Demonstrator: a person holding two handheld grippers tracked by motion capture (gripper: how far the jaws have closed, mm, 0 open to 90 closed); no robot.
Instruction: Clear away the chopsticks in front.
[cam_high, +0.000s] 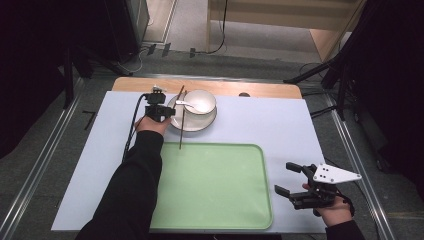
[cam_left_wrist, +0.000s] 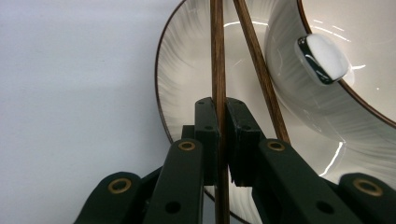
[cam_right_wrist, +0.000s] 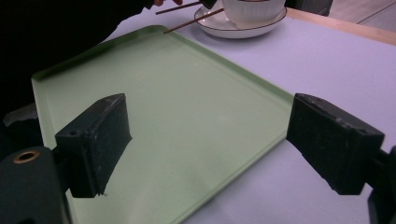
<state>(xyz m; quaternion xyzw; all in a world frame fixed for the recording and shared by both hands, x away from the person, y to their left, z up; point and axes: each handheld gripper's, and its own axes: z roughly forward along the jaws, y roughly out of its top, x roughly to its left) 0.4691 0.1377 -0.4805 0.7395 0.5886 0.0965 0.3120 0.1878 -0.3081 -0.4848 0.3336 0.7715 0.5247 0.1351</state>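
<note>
Left gripper: your left gripper is clamped on one chopstick, pads pressed flat against its sides, right at the near rim of the plate.
Right gripper: your right gripper hangs with its jaws wide apart and nothing between them, over the near right corner of the tray, well away from the plate.
Risk, second stick: the other chopstick lies just beside the held one and crosses near it (they may touch farther up, I cannot tell); lift crookedly and you probably drag or flick it off the plate.
Risk, grip: the pads hold a thin round stick at one short stretch, so it can likely swivel or slip if you swing fast.
Risk, bowl: the bowl with its spoon sits on the plate, close beside the sticks; a sideways sweep could knock it.
Chopstick look: slim, dark brown wood, straight, lying across the left side of the plate with its near end off the rim toward the tray.
Plate look: white, glossy, thin dark edge line.
</note>
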